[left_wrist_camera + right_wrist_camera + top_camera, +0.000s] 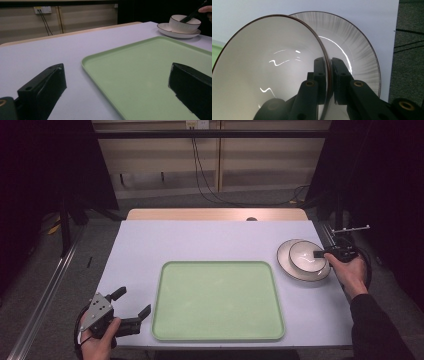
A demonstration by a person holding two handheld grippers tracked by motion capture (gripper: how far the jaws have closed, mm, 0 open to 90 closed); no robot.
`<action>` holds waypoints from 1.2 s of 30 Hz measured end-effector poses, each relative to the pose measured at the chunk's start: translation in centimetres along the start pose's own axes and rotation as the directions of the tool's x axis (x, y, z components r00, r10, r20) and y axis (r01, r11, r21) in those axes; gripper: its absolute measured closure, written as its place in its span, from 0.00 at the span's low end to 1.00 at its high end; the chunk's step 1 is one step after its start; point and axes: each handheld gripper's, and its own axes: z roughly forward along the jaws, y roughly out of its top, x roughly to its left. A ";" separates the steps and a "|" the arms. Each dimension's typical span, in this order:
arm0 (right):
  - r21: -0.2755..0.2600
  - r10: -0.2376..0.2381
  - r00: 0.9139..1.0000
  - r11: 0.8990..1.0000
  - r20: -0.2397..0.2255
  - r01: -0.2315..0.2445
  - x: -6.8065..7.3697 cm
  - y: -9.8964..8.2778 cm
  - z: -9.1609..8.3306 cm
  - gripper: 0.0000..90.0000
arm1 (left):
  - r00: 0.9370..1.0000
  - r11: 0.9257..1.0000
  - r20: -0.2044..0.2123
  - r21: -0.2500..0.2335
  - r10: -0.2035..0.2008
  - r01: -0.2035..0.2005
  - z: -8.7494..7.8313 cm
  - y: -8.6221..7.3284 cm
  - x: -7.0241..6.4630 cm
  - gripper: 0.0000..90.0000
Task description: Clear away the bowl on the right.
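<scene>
The tray (218,301) lies mid-table (200,240); the bowl (307,256) sits on a plate (286,260) right of it, farther back.

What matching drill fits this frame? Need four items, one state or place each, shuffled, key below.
Things:
1. bowl
2. plate
3. tray
4. left gripper

States or places:
a. pale green, nothing on it, middle of the table
b. jaws apart, near the front left corner of the table
c. rim pinched between the right gripper's jaws
d. lies under the bowl, at the table's right edge

Pairs: 1-c, 2-d, 3-a, 4-b
</scene>
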 end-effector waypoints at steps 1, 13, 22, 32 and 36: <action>0.000 0.000 1.000 1.000 0.000 0.000 0.0 0.0 0.0 0.92 | 1.000 1.000 0.000 0.000 0.000 0.000 0.0 0.0 0.0 0.01; -0.031 0.017 1.000 0.999 -0.020 -0.018 -0.1 0.1 -0.5 0.92 | 1.000 1.000 0.002 0.001 0.003 -0.003 0.0 0.0 0.0 0.01; -0.040 0.012 0.999 0.999 -0.037 -0.013 -0.2 0.0 -0.9 0.92 | 1.000 1.000 -0.003 0.001 0.008 -0.008 0.0 0.0 0.0 0.01; -0.079 -0.005 0.999 0.997 -0.054 0.001 -0.2 0.0 -1.9 0.92 | 1.000 1.000 -0.001 0.001 0.003 -0.003 0.0 0.0 0.0 0.02; -0.081 -0.002 0.998 0.997 -0.070 -0.004 -0.2 0.0 -2.3 0.92 | 1.000 1.000 0.000 0.000 0.003 -0.003 -0.1 0.0 0.0 0.02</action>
